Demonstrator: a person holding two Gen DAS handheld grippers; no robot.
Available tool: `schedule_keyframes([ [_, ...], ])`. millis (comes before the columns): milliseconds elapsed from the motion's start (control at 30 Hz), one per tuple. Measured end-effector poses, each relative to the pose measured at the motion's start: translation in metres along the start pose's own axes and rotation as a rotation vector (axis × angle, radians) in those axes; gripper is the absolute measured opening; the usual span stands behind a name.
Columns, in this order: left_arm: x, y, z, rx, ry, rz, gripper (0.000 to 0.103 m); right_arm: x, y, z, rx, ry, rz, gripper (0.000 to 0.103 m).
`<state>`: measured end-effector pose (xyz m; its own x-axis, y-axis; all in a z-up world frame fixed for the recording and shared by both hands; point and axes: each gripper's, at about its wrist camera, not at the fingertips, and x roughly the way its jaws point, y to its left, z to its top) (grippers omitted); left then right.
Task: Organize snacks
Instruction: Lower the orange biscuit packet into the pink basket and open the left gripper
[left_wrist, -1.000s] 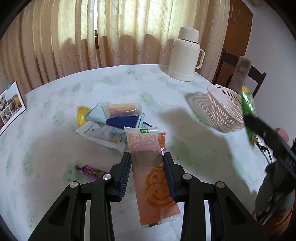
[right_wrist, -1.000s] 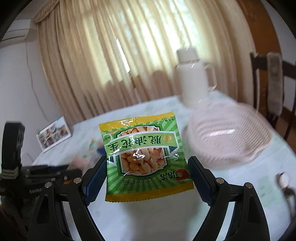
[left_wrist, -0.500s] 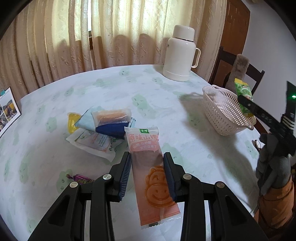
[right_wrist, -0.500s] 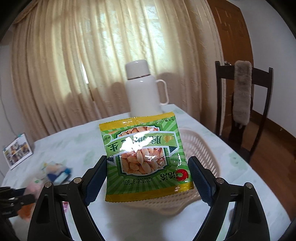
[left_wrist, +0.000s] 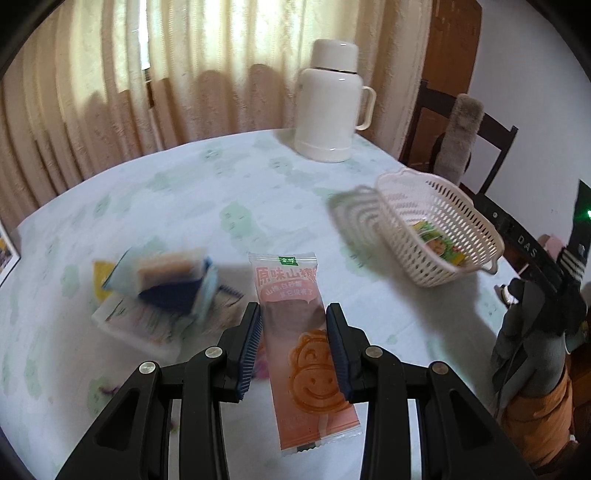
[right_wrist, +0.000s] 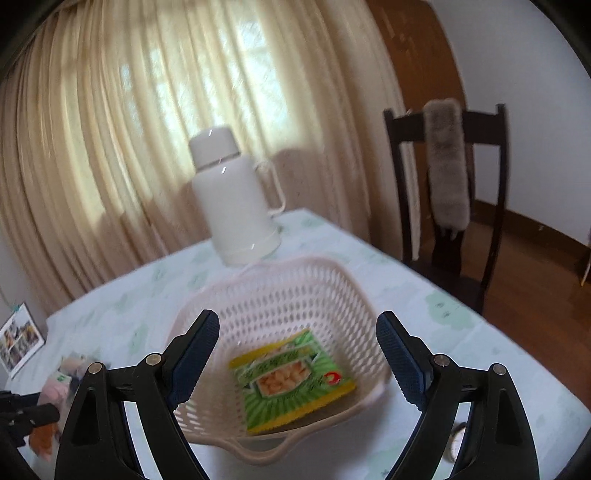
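i'm looking into a home dining room: a round surface (left_wrist: 229, 192) under a pale green-patterned cloth, long cream curtains (right_wrist: 155, 122) over a window, a white thermos jug (left_wrist: 330, 103), a dark wooden chair (right_wrist: 454, 206) on wood flooring, and a photo print (right_wrist: 18, 341) propped at the edge.
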<state>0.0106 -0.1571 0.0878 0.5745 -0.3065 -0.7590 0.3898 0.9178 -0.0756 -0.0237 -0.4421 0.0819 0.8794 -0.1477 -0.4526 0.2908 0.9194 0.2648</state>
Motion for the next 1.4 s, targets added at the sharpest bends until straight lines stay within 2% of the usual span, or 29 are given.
schedule_keyframes([
  [67,0.006,-0.010,0.010,0.011,-0.004,-0.027,0.033,-0.008,-0.006,0.001,0.023,-0.048,-0.040,0.087],
  [167,0.018,-0.026,0.024,0.030,-0.009,-0.059,0.033,-0.012,-0.016,0.001,0.063,-0.075,-0.073,0.087],
  [367,0.041,-0.063,0.051,0.074,-0.018,-0.128,0.033,-0.003,-0.028,0.000,0.095,-0.035,-0.167,0.087],
  [567,0.063,-0.090,0.075,0.100,-0.027,-0.182,0.033,-0.002,-0.033,0.000,0.114,-0.029,-0.180,0.087],
  [833,0.084,-0.111,0.086,0.108,-0.024,-0.225,0.033,0.000,-0.034,-0.001,0.113,-0.023,-0.189,0.087],
  [900,0.087,-0.111,0.085,0.101,-0.013,-0.225,0.037,0.001,-0.035,-0.001,0.119,-0.020,-0.186,0.087],
  [967,0.085,-0.107,0.084,0.085,-0.012,-0.217,0.048,0.000,-0.035,-0.002,0.122,-0.022,-0.184,0.087],
  [1033,0.083,-0.102,0.083,0.074,-0.017,-0.198,0.051,0.001,-0.035,-0.002,0.120,-0.025,-0.180,0.087],
  [1100,0.081,-0.095,0.082,0.061,-0.014,-0.172,0.060,0.001,-0.034,-0.002,0.115,-0.025,-0.173,0.087],
  [1133,0.081,-0.091,0.081,0.050,-0.010,-0.163,0.068,0.001,-0.033,-0.002,0.113,-0.024,-0.171,0.087],
  [1167,0.080,-0.086,0.080,0.033,-0.009,-0.157,0.070,0.001,-0.033,-0.002,0.110,-0.024,-0.169,0.087],
  [1400,0.069,-0.061,0.069,0.000,-0.028,-0.063,0.073,-0.006,-0.025,-0.002,0.083,-0.068,-0.158,0.087],
])
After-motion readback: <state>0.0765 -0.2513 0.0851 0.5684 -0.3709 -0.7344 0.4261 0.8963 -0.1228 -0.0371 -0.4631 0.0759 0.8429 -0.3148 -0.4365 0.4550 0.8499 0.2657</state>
